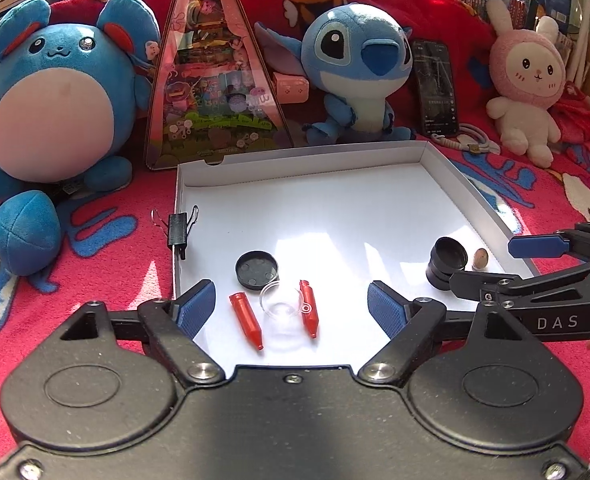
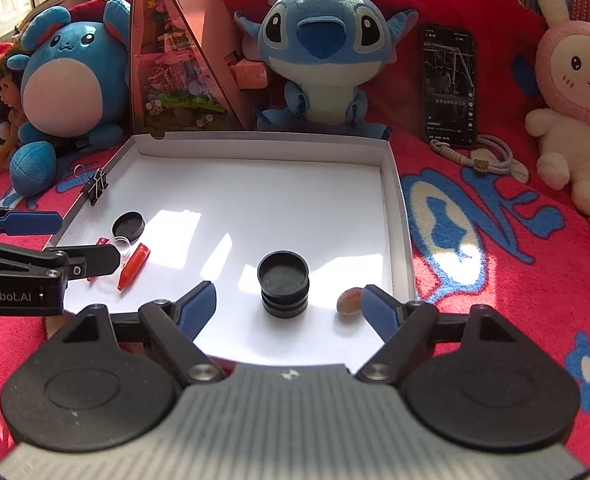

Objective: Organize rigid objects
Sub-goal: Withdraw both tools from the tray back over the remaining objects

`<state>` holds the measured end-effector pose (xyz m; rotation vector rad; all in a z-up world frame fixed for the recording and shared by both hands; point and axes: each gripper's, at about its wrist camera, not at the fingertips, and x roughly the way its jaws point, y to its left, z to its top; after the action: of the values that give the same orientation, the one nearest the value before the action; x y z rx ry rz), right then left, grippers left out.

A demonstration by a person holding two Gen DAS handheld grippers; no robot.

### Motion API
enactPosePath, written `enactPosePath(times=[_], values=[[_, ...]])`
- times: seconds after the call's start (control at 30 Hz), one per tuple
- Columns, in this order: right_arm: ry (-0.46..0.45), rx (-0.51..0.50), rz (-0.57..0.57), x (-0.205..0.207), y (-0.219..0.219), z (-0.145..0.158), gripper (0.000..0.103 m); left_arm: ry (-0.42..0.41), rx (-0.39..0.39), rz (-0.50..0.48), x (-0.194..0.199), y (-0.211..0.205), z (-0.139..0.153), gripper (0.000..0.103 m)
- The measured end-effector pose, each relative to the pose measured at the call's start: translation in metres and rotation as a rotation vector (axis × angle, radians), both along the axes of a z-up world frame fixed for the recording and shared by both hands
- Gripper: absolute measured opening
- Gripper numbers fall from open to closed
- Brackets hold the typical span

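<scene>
We see a shallow white box point(image 1: 447, 168) lying on a red blanket point(image 1: 95, 240). It contains a black lid point(image 1: 256, 269), two red pointed pieces point(image 1: 247, 321), a clear plastic cup point(image 1: 281, 302), a black stacked container point(image 2: 283, 284) and a small brown pebble-like piece point(image 2: 350, 299). A black binder clip point(image 1: 178, 229) grips the box's left wall.

Left gripper point(image 1: 291, 310): jaws released, holding nothing; the red pieces and clear cup lie between them on the box floor.

Right gripper point(image 2: 289, 310): jaws released, empty; the stacked container stands between them, apart from both pads point(image 2: 199, 308), and the brown piece lies just beside the right pad.
</scene>
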<state>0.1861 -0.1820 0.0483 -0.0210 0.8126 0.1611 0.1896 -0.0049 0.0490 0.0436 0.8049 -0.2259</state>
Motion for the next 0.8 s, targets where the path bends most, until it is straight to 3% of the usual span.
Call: enactPosePath(times=[0.47,0.8], values=[[-0.122,0.065,-0.005,-0.041,-0.016,0.009,0.098,-0.059,-0.049,-0.056,-0.057,-0.014,0.004,0.084],[-0.196,0.052,0.014,-0.076,-0.019,0.007,0.103,-0.098,-0.064,-0.051,-0.096,-0.018,-0.004,0.084]])
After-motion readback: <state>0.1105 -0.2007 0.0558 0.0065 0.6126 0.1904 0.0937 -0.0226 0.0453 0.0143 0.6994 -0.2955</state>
